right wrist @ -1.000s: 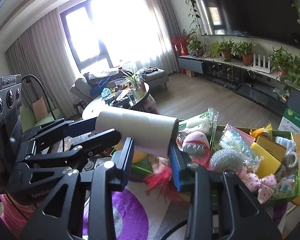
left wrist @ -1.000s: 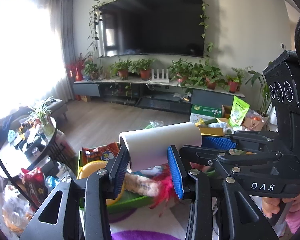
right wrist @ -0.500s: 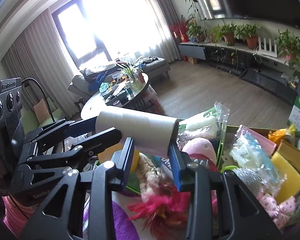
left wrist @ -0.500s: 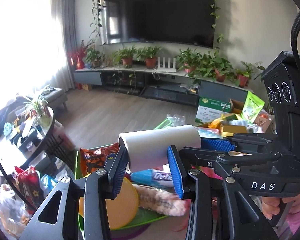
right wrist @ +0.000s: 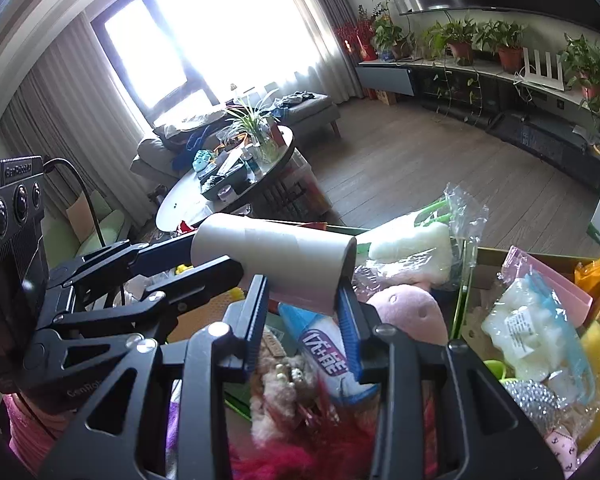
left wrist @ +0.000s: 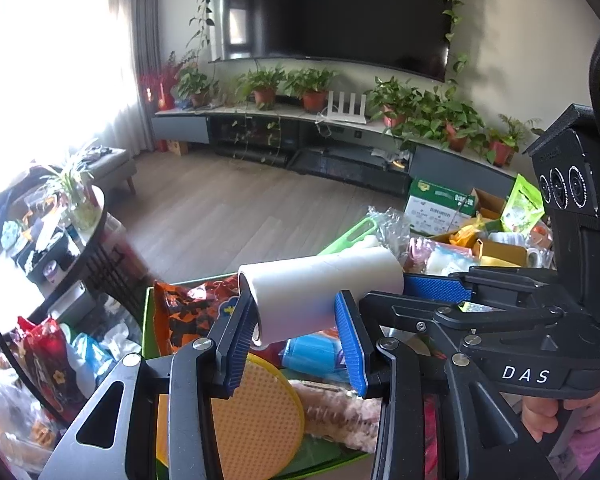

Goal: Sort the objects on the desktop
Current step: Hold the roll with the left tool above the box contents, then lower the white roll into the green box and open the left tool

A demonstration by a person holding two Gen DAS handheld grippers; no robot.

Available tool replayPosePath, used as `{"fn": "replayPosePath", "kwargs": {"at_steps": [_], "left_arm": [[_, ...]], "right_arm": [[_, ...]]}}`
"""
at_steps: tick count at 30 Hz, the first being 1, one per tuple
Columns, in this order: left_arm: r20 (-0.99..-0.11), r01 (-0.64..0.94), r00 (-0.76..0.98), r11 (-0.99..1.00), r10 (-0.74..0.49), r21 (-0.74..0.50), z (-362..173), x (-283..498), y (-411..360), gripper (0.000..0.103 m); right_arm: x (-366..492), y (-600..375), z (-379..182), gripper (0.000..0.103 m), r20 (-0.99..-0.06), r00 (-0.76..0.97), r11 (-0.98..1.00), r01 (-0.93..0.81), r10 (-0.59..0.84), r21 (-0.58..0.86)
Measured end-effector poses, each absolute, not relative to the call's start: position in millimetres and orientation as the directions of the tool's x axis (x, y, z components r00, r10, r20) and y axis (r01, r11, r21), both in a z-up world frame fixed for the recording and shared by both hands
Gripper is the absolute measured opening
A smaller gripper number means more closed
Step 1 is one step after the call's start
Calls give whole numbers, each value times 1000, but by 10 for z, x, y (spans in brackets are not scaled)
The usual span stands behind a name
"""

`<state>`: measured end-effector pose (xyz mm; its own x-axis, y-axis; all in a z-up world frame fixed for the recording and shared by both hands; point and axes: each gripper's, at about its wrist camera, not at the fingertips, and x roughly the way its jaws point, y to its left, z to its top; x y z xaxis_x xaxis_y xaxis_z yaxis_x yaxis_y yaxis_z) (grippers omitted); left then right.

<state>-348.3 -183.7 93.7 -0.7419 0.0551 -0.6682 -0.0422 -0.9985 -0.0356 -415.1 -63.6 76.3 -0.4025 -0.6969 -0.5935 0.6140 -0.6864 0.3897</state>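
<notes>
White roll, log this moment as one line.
held: white roll | by: left gripper and right gripper, one each end | over: green bin | step: not released

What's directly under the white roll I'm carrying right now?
Under the white roll, shut in both grippers' jaws, lie a blue-and-white packet, a pale fuzzy toy and a yellow disc in a green tray. The tray floor is covered.

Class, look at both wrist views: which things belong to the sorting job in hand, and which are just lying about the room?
Job in hand:
- white paper roll, clamped by the left gripper and right gripper
- green tray of packets and toys

Lying about:
- round side table
- potted plants
- black television
</notes>
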Motion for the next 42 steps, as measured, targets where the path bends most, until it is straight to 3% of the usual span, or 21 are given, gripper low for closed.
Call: {"fn": "replayPosePath", "kwargs": {"at_steps": [20, 24, 34, 39, 42], "left_arm": [[-732, 7, -681, -1000, 4, -13, 724, -3698, -1889, 40], [-723, 17, -689, -998, -54, 58, 685, -3670, -1829, 40], [-702, 36, -710, -998, -64, 54, 762, -3577, -1807, 41], [-677, 62, -731, -996, -85, 58, 877, -3499, -1783, 55], [-652, 71, -751, -995, -98, 68, 956, -3419, -1748, 58]], "right_arm": [[-4305, -733, 593, 32, -635, -421, -729, 584, -648, 357], [-4303, -725, 591, 32, -629, -423, -726, 586, -652, 359], [-4168, -679, 724, 32, -614, -449, -727, 604, -649, 327], [-4092, -621, 826, 32, -609, -460, -729, 607, -646, 316], [-4035, -588, 894, 32, -602, -465, -727, 611, -649, 312]]}}
